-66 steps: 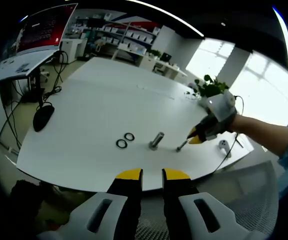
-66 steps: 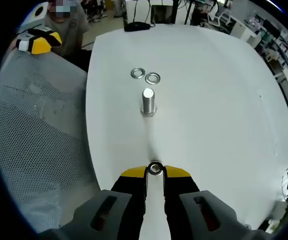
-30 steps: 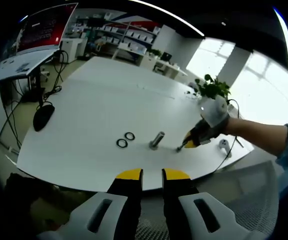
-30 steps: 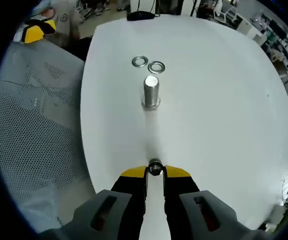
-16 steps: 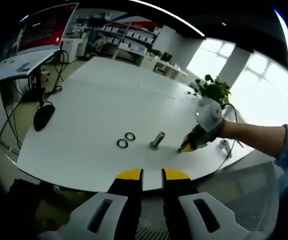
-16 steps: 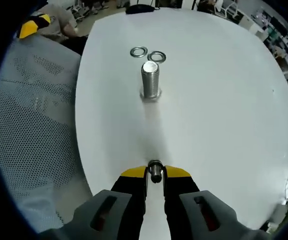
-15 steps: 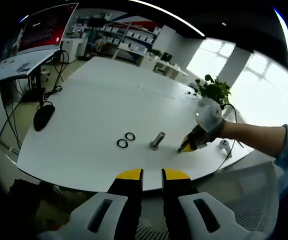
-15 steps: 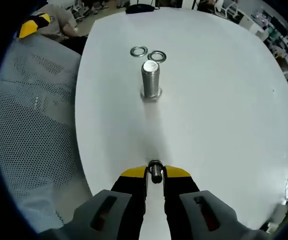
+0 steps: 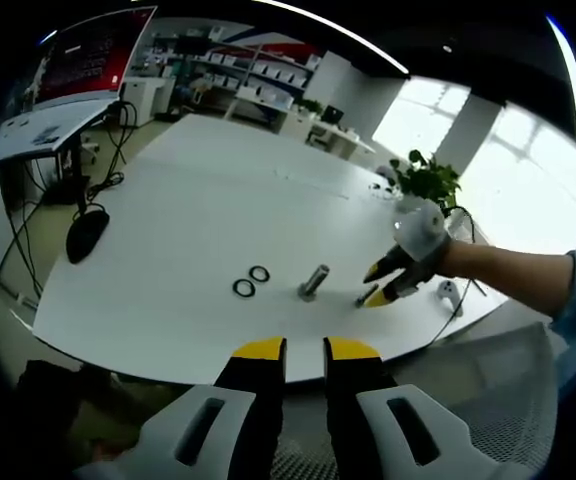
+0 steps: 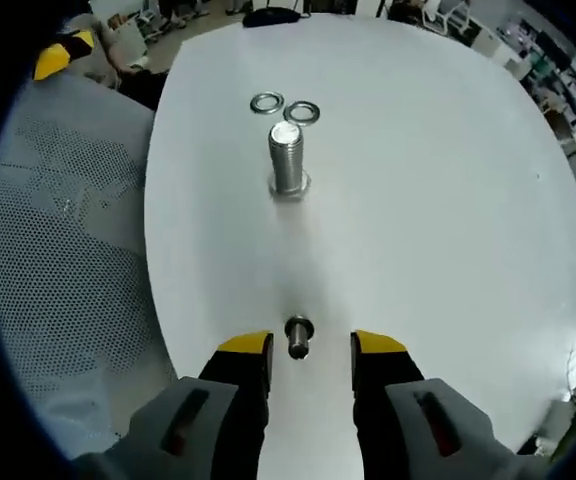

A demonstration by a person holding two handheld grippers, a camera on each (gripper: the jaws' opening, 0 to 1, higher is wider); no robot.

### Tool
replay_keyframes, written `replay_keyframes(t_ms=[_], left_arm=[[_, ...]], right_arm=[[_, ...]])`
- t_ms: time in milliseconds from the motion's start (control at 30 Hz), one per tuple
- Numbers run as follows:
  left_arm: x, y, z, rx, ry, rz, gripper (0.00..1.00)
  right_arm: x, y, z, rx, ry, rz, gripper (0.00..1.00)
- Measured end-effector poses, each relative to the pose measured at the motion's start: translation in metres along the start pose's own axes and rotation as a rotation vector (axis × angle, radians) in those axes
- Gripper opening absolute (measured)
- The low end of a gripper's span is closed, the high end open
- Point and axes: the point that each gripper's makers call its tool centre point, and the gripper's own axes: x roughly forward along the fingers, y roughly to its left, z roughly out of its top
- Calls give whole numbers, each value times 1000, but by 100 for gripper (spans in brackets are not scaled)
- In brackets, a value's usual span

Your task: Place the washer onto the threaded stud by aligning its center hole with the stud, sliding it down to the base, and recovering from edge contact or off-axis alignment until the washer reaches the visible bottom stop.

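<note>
White table: stud, 2 washers.

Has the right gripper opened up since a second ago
Yes. The right gripper has spread its jaws clear of the small bolt, which stands free on the table, in line with the threaded stud.

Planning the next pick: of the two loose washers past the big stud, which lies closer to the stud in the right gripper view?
The right-hand washer: it sits just behind the stud top, while the other washer lies further left, off the stud's line.
</note>
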Motion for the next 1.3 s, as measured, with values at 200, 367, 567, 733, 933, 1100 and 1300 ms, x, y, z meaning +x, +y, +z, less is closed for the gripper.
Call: replay_keyframes(t_ms=[200,367,567,733,933,1100,1300], left_arm=[[0,-1,0,-3,-4,-1,12],[0,-1,0,1,-1,-5,13],[0,-2,-2,9,9,-6,13],[0,0,-1,1,7,11,13],[-1,-1,-2,2,5,7,14],[-1,-1,-2,5,5,6,14],[-2,-2,-2,1,1,5,16]], right_arm=[[-32,14,6,109,-100,63,45],[-66,20,11,176,-216,73,47],[-103,34,11,223,-337,76,50],[-125,50,4,313,-438,107,52],[-148,57,-7,385,-519,94,54],[-175,60,-13,442,-652,73,53],[-197,64,-24,550,-788,57,52]])
